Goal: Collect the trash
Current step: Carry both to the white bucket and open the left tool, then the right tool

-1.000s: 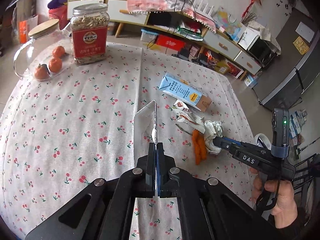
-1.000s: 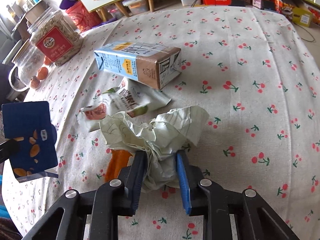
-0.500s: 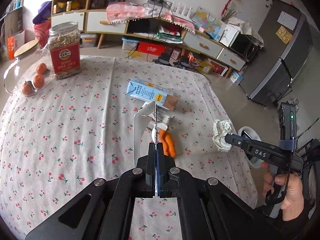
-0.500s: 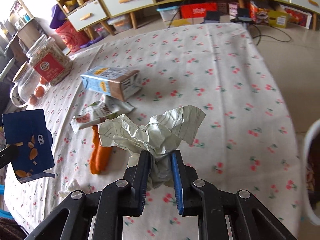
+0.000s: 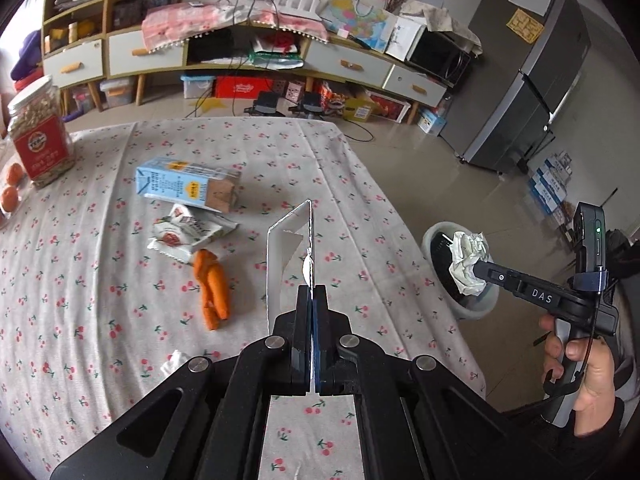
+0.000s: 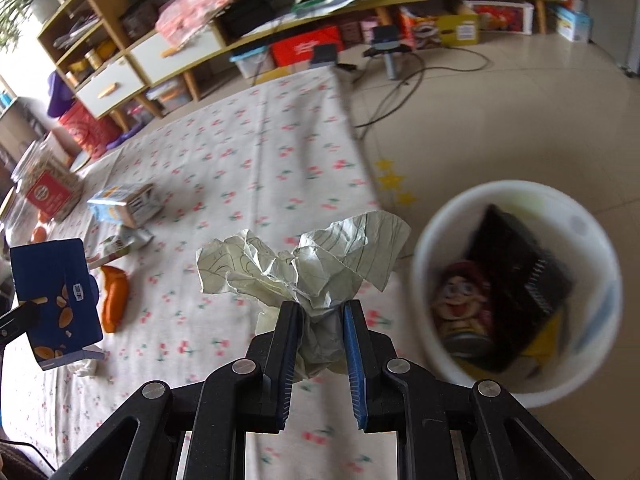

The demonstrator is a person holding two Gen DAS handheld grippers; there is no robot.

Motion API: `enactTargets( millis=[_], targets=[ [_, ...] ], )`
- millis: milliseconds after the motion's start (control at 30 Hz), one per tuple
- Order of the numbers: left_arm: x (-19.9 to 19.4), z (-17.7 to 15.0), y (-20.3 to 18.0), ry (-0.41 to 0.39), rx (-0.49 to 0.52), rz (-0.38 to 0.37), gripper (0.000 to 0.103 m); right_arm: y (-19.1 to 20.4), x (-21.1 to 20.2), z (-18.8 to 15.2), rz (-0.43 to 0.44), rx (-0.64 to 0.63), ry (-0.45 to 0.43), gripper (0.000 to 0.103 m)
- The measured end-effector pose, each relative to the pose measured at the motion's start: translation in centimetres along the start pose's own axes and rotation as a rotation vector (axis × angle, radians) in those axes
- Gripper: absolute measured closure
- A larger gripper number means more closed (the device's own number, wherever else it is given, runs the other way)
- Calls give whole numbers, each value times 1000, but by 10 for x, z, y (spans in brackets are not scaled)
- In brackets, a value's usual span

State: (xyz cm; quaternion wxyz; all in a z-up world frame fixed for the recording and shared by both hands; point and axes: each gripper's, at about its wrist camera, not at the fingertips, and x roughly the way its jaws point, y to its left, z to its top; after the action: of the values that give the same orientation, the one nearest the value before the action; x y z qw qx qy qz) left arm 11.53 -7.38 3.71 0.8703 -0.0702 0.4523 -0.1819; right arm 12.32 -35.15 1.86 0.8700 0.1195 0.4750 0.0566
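My right gripper [image 6: 318, 312] is shut on a crumpled paper ball [image 6: 304, 268] and holds it in the air beside the table's right edge, close to the white trash bin [image 6: 600, 336] on the floor; the left wrist view shows the paper ball [image 5: 468, 262] over the bin [image 5: 432, 240]. My left gripper [image 5: 313, 296] is shut on a flattened blue snack box [image 5: 290, 256], seen edge-on above the cherry-print tablecloth [image 5: 80, 280]; the box also shows in the right wrist view [image 6: 56, 296]. A milk carton [image 5: 184, 188], a snack wrapper [image 5: 188, 232] and orange peel [image 5: 212, 284] lie on the table.
A red-labelled jar [image 5: 38, 136] and oranges [image 5: 12, 184] stand at the table's far left. A small white scrap [image 5: 172, 360] lies near my left gripper. The bin holds dark packaging [image 6: 516, 280]. A grey fridge [image 5: 528, 72] and low shelves [image 5: 240, 52] line the back wall.
My right gripper has carried the paper ball off the table rightward to the bin. My left gripper has risen and swung right with the blue box still held.
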Motion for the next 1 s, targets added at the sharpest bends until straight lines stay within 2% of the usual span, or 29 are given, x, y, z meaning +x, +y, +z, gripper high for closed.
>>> enactTargets(
  millis=[400,667,867,933,1000],
  targets=[
    [60,10,-113,64,104,-116,103,-104,-40,-16,-103,136,-33,82],
    [108,18,-186,111,153,-206,103,-151,-56,-27,-148,209,-40,82],
    [133,25,-209,109,149,-257,103,-170,-62,-30,-148,241,-42,82],
    [143,27,-210,117,145,-285,103,-173,-64,-30,-145,247,-46,82],
    [155,27,-202,141,138,-273,102,-173,-65,-30,-147,247,-50,82]
  ],
)
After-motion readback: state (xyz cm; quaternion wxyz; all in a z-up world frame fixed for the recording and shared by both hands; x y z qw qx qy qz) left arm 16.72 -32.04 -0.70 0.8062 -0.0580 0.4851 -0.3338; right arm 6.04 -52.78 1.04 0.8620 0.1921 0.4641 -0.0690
